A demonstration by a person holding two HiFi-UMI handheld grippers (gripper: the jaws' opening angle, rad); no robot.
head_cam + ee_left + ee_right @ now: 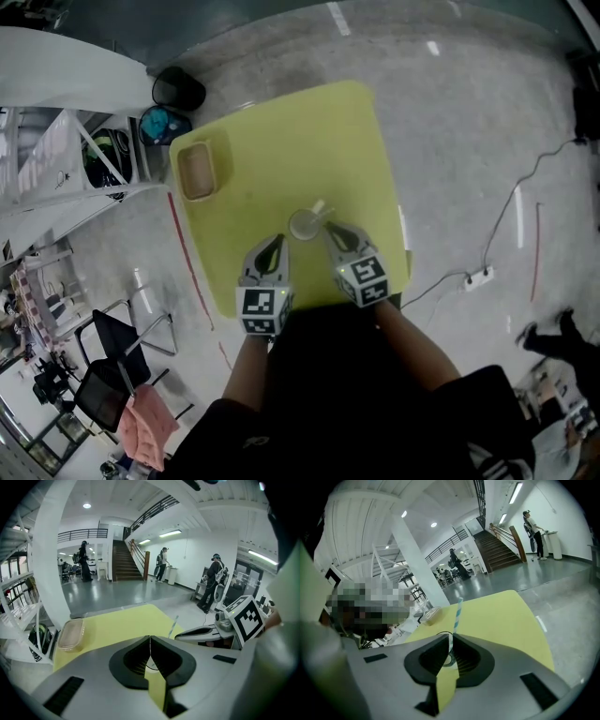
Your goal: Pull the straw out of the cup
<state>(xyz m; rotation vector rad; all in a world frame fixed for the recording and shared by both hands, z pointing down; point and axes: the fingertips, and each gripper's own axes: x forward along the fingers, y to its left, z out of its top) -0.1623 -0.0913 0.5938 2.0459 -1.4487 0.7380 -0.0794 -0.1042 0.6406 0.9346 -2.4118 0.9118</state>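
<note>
1. Grey polished floor (469,141) of a large hall lies around a yellow table (281,131). Behind the table, the gripper views show a staircase (126,565), white columns and some people standing far away.
2. On the far left corner of the table stands a shallow brownish container (197,171), well apart from the cup. Near that corner, on the floor, are a black bin (178,89) and white shelving (56,159). To the right of the table a power strip (479,276) lies on the floor with its cable.
3. The clear cup (304,226) stands near the front edge of the table, between the two grippers. A blue-and-white striped straw (457,611) stands in it and leans toward the far right.
4. The left gripper (150,638) has its jaws pressed together, as it seems on the thin rim at the cup's left side.
5. The right gripper (450,637) pinches the straw just above the cup, and the straw rises out from between the tips.
6. In both gripper views the jaws cover almost all of the cup. Only a thin arc of its rim shows through the opening behind the tips, and the lower part of the straw is hidden.
7. In the head view the person's forearms and dark clothes cover the front edge of the table. Whether the cup holds any liquid cannot be made out.
</note>
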